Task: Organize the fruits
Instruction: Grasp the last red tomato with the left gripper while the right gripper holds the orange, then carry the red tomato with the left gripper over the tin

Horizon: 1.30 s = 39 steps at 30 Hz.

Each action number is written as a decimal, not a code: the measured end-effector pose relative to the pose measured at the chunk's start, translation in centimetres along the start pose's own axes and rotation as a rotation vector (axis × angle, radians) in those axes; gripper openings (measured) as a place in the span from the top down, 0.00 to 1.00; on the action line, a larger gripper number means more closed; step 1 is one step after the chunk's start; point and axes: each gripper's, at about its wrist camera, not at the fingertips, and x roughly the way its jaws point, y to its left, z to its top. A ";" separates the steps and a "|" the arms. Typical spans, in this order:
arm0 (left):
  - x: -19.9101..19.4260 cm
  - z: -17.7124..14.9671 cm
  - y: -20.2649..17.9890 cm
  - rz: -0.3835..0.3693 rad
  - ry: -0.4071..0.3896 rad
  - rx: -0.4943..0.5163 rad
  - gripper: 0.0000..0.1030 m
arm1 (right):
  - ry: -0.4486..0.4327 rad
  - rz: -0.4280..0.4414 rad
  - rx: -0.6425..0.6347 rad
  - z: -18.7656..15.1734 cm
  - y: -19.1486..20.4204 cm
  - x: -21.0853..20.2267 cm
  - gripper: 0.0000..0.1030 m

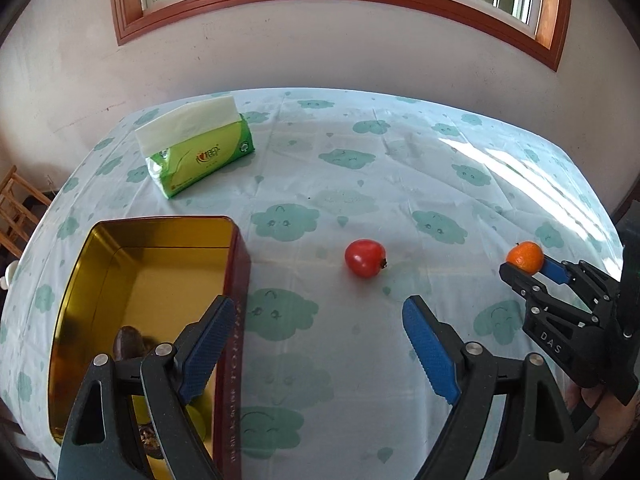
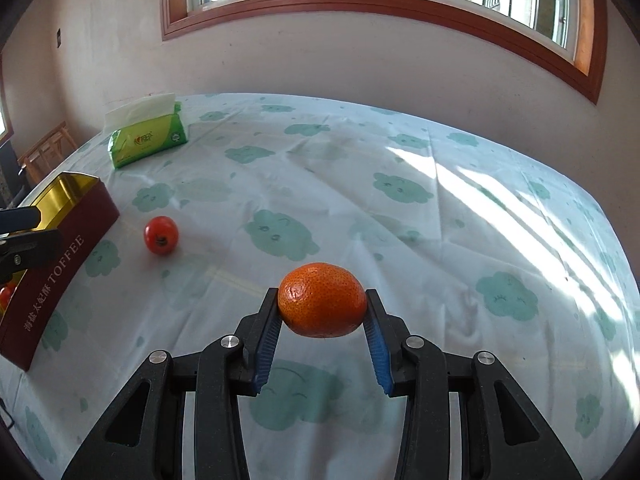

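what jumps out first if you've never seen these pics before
The orange pinched between the right gripper's blue pads, held above the cloud-print tablecloth. Next, the red fruit lying alone mid-table, and the gold-lined tin at the left under the open left gripper.

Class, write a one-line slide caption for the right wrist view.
Right tongs grip an orange above the cloud-print tablecloth, a red fruit and toffee tin waiting nearby.

tin (image 1: 236, 280) contents half hidden behind left gripper (image 1: 320, 312), dark fruit (image 1: 128, 342) unclear, wooden rack (image 1: 16, 208) cut by edge
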 end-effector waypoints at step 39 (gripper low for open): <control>8.3 1.6 -3.0 -0.041 0.120 0.050 0.71 | 0.044 0.017 0.105 -2.3 -2.9 0.6 0.59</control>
